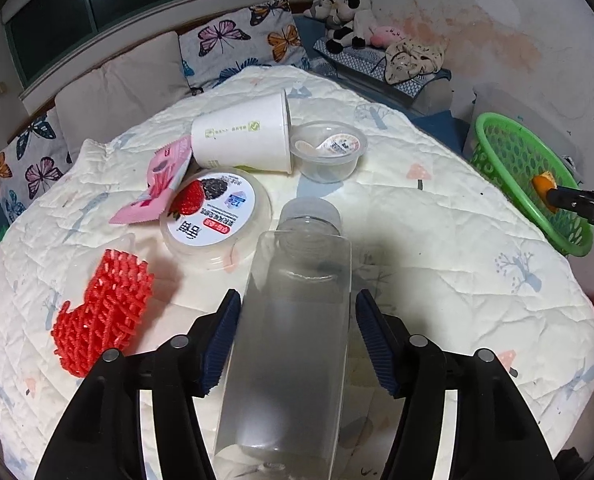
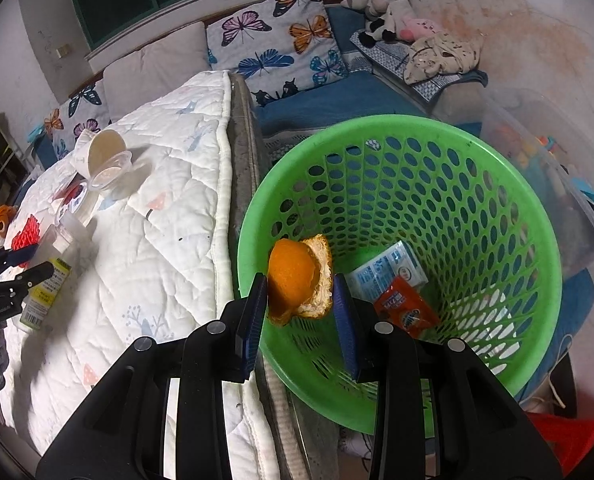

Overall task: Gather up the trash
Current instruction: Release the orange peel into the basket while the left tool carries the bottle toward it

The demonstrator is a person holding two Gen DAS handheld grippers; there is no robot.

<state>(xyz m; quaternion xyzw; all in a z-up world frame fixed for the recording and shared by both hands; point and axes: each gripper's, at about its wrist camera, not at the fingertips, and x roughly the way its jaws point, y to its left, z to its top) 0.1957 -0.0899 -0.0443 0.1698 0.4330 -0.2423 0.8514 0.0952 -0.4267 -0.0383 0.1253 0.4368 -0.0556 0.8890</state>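
The right gripper (image 2: 300, 304), pinching the orange peel (image 2: 297, 280), hangs over the green basket (image 2: 537, 280), while the left gripper (image 1: 297, 340), jaws spread, straddles the clear bottle (image 1: 297, 340) lying lengthwise along its fingers.

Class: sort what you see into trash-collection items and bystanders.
Job: clear plastic bottle; orange peel; green mesh basket; white paper cup; red foam net.
Bystanders: butterfly-print cushion; plush cow toy.
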